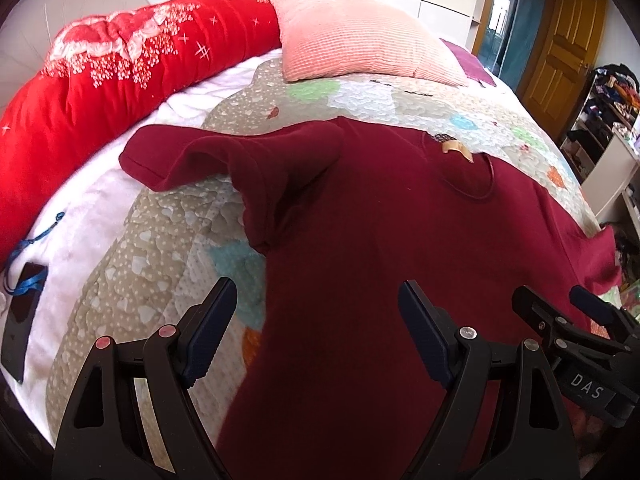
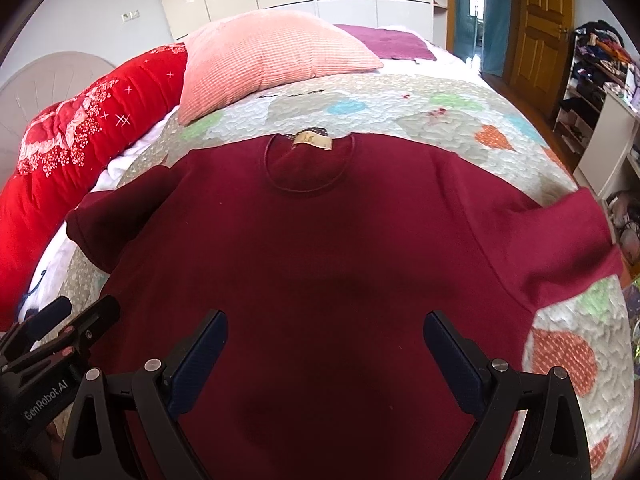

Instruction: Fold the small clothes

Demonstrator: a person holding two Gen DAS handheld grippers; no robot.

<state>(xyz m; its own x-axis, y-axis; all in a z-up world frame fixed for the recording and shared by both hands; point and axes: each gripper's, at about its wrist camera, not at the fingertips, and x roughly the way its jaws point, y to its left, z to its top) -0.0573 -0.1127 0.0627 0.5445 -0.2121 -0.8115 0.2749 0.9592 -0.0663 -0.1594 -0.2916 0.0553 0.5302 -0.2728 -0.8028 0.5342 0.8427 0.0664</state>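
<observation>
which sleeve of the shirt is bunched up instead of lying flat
The left sleeve, toward the red quilt: it is folded and humped. The right sleeve lies spread flat on the bedspread.

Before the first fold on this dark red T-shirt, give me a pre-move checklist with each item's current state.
1. Dark red short-sleeved T-shirt lies spread on the patchwork quilt, neck label up: ok.
2. Left sleeve flat: not ok, it is bunched and folded over near the shoulder.
3. Right sleeve spread out: ok.
4. Left gripper open and holding nothing: ok.
5. Right gripper open and holding nothing: ok.
6. Bottom hem position: cannot tell, it is below both views.
</observation>
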